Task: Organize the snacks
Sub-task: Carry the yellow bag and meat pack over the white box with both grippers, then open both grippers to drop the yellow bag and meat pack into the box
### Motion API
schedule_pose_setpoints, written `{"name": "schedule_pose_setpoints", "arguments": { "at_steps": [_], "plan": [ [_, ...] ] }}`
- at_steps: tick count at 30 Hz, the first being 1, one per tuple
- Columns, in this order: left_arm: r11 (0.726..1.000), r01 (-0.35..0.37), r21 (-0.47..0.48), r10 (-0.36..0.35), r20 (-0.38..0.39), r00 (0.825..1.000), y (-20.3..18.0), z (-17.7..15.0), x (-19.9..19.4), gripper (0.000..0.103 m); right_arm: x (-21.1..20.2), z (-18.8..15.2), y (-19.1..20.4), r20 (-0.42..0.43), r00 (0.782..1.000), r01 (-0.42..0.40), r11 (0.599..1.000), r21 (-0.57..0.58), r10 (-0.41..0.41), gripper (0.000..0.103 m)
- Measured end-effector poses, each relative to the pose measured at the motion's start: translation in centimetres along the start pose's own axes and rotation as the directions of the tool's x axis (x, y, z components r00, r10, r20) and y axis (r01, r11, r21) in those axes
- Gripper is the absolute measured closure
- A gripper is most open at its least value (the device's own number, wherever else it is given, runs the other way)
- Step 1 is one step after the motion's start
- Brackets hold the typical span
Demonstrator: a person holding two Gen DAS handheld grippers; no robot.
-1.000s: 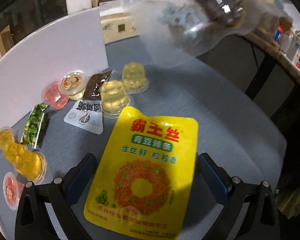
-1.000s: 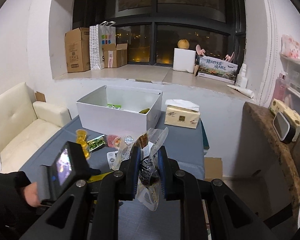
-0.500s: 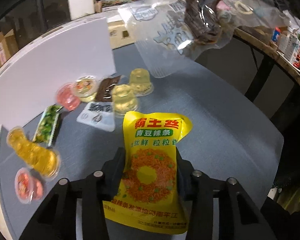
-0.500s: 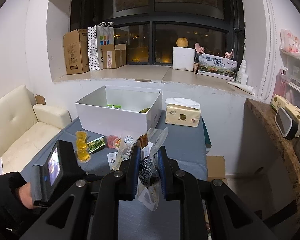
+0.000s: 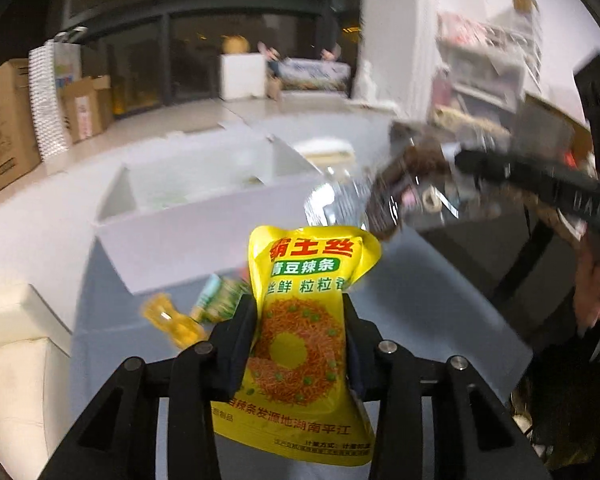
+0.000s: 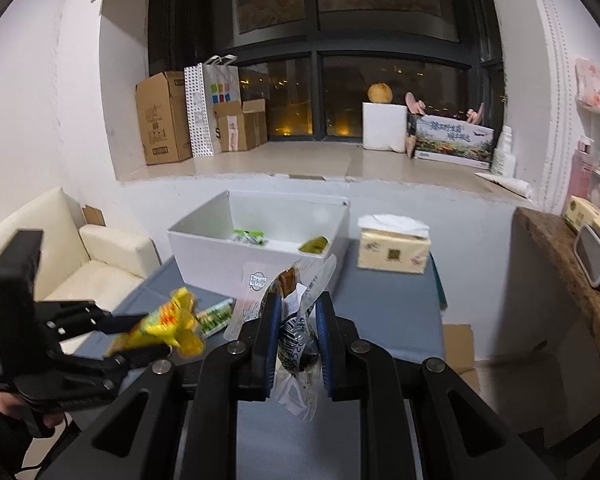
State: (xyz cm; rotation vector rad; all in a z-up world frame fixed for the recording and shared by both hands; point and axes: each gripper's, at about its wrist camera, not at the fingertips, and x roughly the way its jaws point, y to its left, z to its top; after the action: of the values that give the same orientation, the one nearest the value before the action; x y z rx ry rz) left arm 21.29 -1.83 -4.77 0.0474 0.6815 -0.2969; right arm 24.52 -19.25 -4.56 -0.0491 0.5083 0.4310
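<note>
Left tongs (image 5: 300, 344): clamped on the yellow snack pouch (image 5: 304, 340), one finger pressing each side of its lower half; the pouch stands upright between them, lifted clear of the worktop (image 5: 420, 312).
Right tongs (image 6: 298, 336): clamped on the clear snack packet (image 6: 296, 344), which holds something dark and sticks up above the fingers.
White box (image 6: 256, 252): open-topped, on the worktop at its far end, below the window ledge; the landmark for the rest.
Yellow snack pouch: held on the near side of the white box, below its rim and short of its front wall; in the right wrist view it shows blurred, near and to the left of the box (image 6: 160, 328).
Clear snack packet: held on the near side of the white box, roughly in line with the box's right half; in the left wrist view it is a blurred shape to the right of the box (image 5: 380, 204).
Inside the white box: a green packet (image 6: 247, 236) toward the middle and a yellowish piece (image 6: 314, 245) at the right.
Loose snacks: a green packet (image 5: 220, 300) and an amber jelly cup (image 5: 172, 320) lie on the worktop just in front of the white box's near-left corner.
Tissue pack (image 6: 393, 246): on the worktop just right of the white box.
</note>
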Motion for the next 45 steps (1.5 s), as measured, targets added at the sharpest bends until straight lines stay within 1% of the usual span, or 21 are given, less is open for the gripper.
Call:
{"name": "schedule_pose_setpoints", "arguments": {
  "at_steps": [4,6,7,8,10,12,14,16,18,22,27,30,32,33,34,35,36,37,38,41,45],
  "plan": [
    [0.998,-0.029,-0.047,0.03,0.02,0.999,3.2,2.5,0.0,0.065,1.8,2.7,0.4,0.029,0.999,-0.028,0.999,0.019,0.027,0.084],
    [0.998,-0.042,-0.047,0.042,0.016,0.999,4.4,3.5,1.0,0.069,3.2,4.3,0.6,0.037,0.999,-0.041,0.999,0.022,0.04,0.085],
    [0.997,-0.035,-0.065,0.035,0.008,0.999,5.3,4.1,1.5,0.071,3.8,4.9,0.7,0.037,0.998,-0.046,0.999,0.022,0.045,0.085],
    [0.997,-0.028,-0.079,0.028,0.008,1.0,5.9,4.6,1.9,0.072,4.5,5.6,0.7,0.037,0.998,-0.046,0.999,0.021,0.046,0.085],
    [0.996,-0.04,-0.08,0.041,0.016,0.999,7.2,5.9,3.3,0.073,5.9,6.8,0.8,0.038,0.999,-0.033,0.999,0.012,0.032,0.084],
    [0.996,-0.029,-0.082,0.03,0.017,0.999,8.2,6.8,4.1,0.074,7.1,7.8,0.8,0.04,0.999,-0.033,0.999,0.012,0.032,0.084],
    [0.997,-0.036,-0.073,0.037,0.016,0.999,9.1,7.8,4.9,0.075,8.2,8.5,0.8,0.034,0.999,-0.029,1.0,0.007,0.029,0.084],
    [0.996,-0.032,-0.084,0.034,0.018,0.999,10.1,8.9,5.5,0.076,9.4,9.1,0.8,0.032,0.999,-0.027,1.0,0.009,0.027,0.084],
    [0.996,-0.036,-0.087,0.039,0.032,0.999,10.9,10.2,5.8,0.076,10.4,9.6,0.6,0.03,0.999,-0.028,0.999,0.02,0.027,0.084],
    [0.996,-0.045,-0.078,0.049,0.06,0.997,11.9,12.3,6.7,0.076,12.4,10.6,0.2,0.024,1.0,-0.021,0.999,0.032,0.02,0.084],
    [0.995,-0.065,-0.074,0.068,0.042,0.997,13.6,14.1,9.8,0.076,15.9,11.1,-0.5,-0.009,1.0,-0.015,0.998,0.055,0.015,0.084],
    [0.996,-0.073,-0.06,0.075,0.028,0.997,14.2,14.5,11.6,0.076,17.8,11.0,-0.8,-0.038,0.999,-0.003,0.998,0.058,0.005,0.084],
    [0.995,-0.081,-0.066,0.082,0.007,0.997,14.7,14.5,13.0,0.071,18.9,10.9,-1.0,-0.049,0.999,0.0,0.998,0.059,0.003,0.084],
    [0.994,-0.078,-0.075,0.079,0.004,0.997,15.1,14.5,13.7,0.061,19.6,10.8,-1.1,-0.062,0.998,0.004,0.998,0.062,0.0,0.083],
    [0.993,-0.089,-0.078,0.09,0.008,0.996,15.2,14.5,14.0,0.038,20.1,10.7,-1.2,-0.073,0.997,0.005,0.998,0.066,0.0,0.079],
    [0.99,-0.119,-0.078,0.12,0.014,0.993,15.4,14.4,14.3,0.025,20.5,10.7,-1.1,-0.085,0.996,0.014,0.998,0.066,-0.008,0.05],
    [0.986,-0.142,-0.081,0.145,0.031,0.989,15.5,14.4,14.4,0.004,20.6,10.7,-1.0,-0.078,0.997,0.03,0.998,0.061,-0.026,0.012],
    [0.988,-0.132,-0.083,0.137,0.05,0.989,15.6,14.2,14.2,0.0,20.4,10.6,-0.9,-0.051,0.998,0.04,0.998,0.049,-0.037,0.0],
    [0.989,-0.121,-0.082,0.126,0.058,0.99,15.6,14.2,14.1,0.0,20.1,10.5,-0.7,-0.03,0.999,0.04,0.999,0.034,-0.039,0.0],
    [0.988,-0.133,-0.075,0.137,0.046,0.989,15.6,14.0,14.0,0.0,20.2,10.4,0.0,-0.054,0.997,0.057,0.998,-0.005,-0.057,0.0],
    [0.987,-0.133,-0.088,0.137,0.036,0.99,15.6,13.6,13.8,0.0,19.8,10.1,0.8,-0.062,0.997,0.042,0.999,-0.017,-0.043,0.0]
  ]
}}
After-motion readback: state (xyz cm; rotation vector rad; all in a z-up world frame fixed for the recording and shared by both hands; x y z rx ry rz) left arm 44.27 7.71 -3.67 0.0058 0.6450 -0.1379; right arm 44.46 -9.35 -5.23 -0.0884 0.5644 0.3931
